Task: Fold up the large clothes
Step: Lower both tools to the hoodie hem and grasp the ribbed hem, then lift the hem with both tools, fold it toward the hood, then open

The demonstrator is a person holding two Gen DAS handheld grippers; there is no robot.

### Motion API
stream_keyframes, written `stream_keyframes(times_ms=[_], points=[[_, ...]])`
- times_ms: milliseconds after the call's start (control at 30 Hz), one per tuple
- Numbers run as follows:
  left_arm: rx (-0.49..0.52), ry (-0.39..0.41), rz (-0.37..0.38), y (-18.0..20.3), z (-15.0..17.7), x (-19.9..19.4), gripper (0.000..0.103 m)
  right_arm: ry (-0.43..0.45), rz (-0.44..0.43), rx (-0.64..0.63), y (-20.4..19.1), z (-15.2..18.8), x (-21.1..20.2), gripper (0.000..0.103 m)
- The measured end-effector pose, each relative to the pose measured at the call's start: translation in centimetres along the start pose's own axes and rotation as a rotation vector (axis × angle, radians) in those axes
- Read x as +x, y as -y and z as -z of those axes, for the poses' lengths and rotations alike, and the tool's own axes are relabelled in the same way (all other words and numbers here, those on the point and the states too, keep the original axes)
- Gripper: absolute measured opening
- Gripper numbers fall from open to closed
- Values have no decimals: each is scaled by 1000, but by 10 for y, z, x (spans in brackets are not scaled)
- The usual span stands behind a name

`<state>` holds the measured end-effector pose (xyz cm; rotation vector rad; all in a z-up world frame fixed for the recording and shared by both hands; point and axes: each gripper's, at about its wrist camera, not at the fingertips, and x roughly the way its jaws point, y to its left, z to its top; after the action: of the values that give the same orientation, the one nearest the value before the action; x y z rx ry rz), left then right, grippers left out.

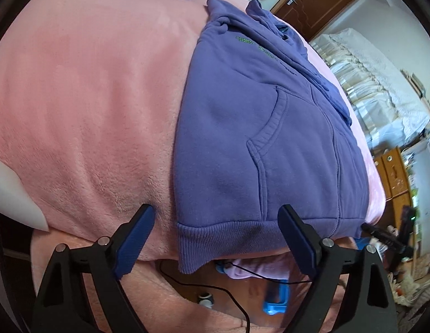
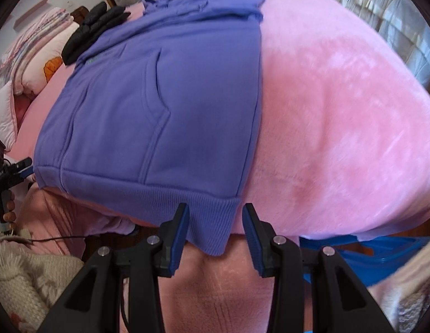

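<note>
The purple hoodie [image 1: 256,127] lies flat on the pink bed [image 1: 90,111], hem at the near edge. Both claws, left [image 1: 217,238] and right [image 2: 215,226], gape empty around the hem corners; pinch both layers of ribbing evenly before lifting.

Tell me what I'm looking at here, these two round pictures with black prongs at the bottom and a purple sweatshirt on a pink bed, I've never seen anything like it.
These are two handheld grippers, one in each of a person's hands, each with a wide-angle camera looking along its two fingers. One picture is from the left gripper, the other from the right gripper.

On the pink blanket lies a partly folded purple hoodie with a front pocket, and a dark folded garment lies beyond it.

Nothing is gripped yet. Both grippers are open at the ribbed hem, one at each corner, with the hem between the fingers of each, probably about to pinch it for the next fold.
</note>
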<state>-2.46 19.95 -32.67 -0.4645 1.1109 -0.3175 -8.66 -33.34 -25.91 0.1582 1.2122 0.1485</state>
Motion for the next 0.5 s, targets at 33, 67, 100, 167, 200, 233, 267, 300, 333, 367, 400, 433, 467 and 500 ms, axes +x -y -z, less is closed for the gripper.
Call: stream_keyframes(times_ms=[33,67,100,167,200,233,267,300,333,367,400,433,467,500], points=[[-10,-7,10,-2,1,2,84,-11,-6,6,1,1,4,40],[-17,-14,18,-3,1,4,83,-24,-23,17,4,3,9,40],[-23,-20,25,-4,1,5,82,-38,-39,33,6,4,13,40],[-33,-30,36,-5,0,8,79,-37,-59,54,8,4,17,41],[-35,-34,42,-5,0,9,78,-31,-69,61,9,4,16,42],[-36,-39,48,-5,1,10,77,-27,-77,67,10,3,16,42],[-34,-43,53,-5,1,11,76,-25,-84,72,11,3,16,42],[-30,-50,58,-4,2,12,69,-22,-93,76,11,2,16,42],[-19,-66,66,-1,3,14,60,-21,-101,75,11,2,15,42],[-11,-74,66,1,2,15,60,-17,-125,70,10,2,15,41],[-5,-76,64,3,2,17,60,-18,-145,65,10,2,15,37],[-4,-75,66,4,2,17,58,-19,-161,58,9,2,14,36],[-11,-78,75,3,1,18,58,-20,-165,45,6,1,14,35],[-18,-80,83,2,1,19,58,-20,-166,36,5,1,15,35]])
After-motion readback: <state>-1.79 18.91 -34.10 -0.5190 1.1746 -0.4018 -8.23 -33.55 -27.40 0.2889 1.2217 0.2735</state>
